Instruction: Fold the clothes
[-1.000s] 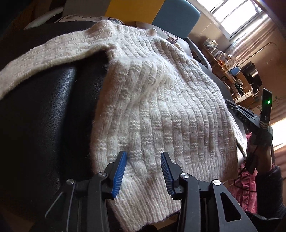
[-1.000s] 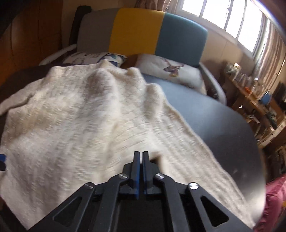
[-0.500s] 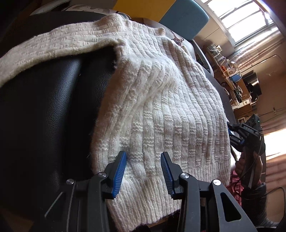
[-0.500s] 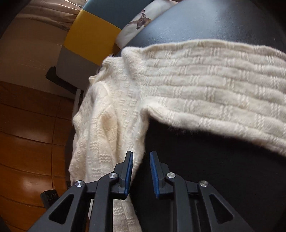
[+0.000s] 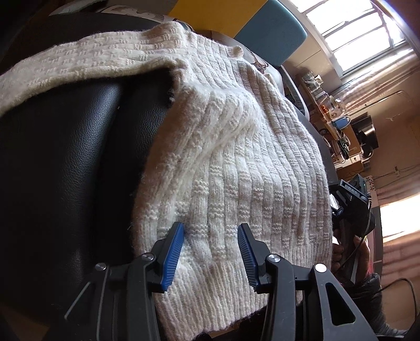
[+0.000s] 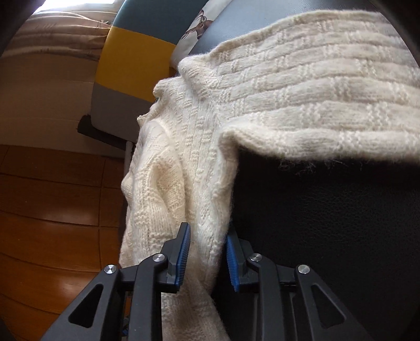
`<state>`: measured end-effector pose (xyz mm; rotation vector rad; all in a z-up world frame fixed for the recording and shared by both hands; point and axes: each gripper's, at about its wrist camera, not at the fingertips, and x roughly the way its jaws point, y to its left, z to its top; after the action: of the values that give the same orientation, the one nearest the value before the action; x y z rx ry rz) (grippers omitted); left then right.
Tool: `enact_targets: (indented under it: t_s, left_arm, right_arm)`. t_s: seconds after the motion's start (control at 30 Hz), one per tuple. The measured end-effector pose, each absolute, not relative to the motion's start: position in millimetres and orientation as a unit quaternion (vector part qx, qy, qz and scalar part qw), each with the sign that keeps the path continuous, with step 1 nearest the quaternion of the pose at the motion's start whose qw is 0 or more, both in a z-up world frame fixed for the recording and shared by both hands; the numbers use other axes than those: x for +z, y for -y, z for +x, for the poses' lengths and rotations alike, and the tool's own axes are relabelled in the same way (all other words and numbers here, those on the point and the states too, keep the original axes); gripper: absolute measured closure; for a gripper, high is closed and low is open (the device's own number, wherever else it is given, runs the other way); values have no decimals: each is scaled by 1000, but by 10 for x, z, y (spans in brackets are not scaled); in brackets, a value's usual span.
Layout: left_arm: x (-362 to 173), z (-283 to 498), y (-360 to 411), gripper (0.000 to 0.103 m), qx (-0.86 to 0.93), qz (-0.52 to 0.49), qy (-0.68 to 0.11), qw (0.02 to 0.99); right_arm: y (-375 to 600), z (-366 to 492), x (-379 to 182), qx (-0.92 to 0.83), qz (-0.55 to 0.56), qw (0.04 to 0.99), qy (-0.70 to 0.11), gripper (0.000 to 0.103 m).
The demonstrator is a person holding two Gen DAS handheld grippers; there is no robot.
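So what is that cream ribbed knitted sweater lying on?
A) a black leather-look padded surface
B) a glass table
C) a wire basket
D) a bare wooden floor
A: the cream ribbed knitted sweater is draped over a black leather-look padded surface, whose grain shows beside the knit in both wrist views.

Fuzzy knitted wool sweater [image 5: 236, 157]

Black leather surface [image 5: 65, 157]; yellow-teal chair back [image 6: 131, 65]; deer-print cushion [image 6: 199, 23]; wooden floor [image 6: 52, 209]; cluttered desk [image 5: 338, 131].
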<state>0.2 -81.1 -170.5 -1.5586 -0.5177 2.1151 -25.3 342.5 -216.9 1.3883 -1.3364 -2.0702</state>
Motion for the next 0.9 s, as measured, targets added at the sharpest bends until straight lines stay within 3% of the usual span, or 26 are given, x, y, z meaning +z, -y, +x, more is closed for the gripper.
enact_targets:
  t_s: [0.07,0.13,0.27,0.3,0.53,0.63,0.9]
  left_arm:
    - [-1701,10,806,58,770,-565,187,230]
    - [-1698,5,798,58,771,-564,185,230]
    - [-1690,13,780,57,772,-565,181,227]
    - [-1686,13,774,57,772,-566,178,227]
    - [-1647,-20,673,57,774,-576,139,223]
    - [-1631,-27,643,57,775,-577,128,223]
    - [-1562,-131,564,57,779,-585,60,216]
  right_arm:
    - [-3395,-232,-2160,-731,479,158,460,78]
    - [-3355,-243,-2181,-733,482,149,457,88]
    - [-3373,-229,-2219,-721,486,124,478,95]
    - [-3356,-226,-2185,-728,492,120,462,99]
    - [-3204,-276,-1242,-867,454,51,201,98]
    - [-3222,-481,-1257,-879,463,-6,117,98]
    - [-3516,-683,-1682,-853,512,-74,76,95]
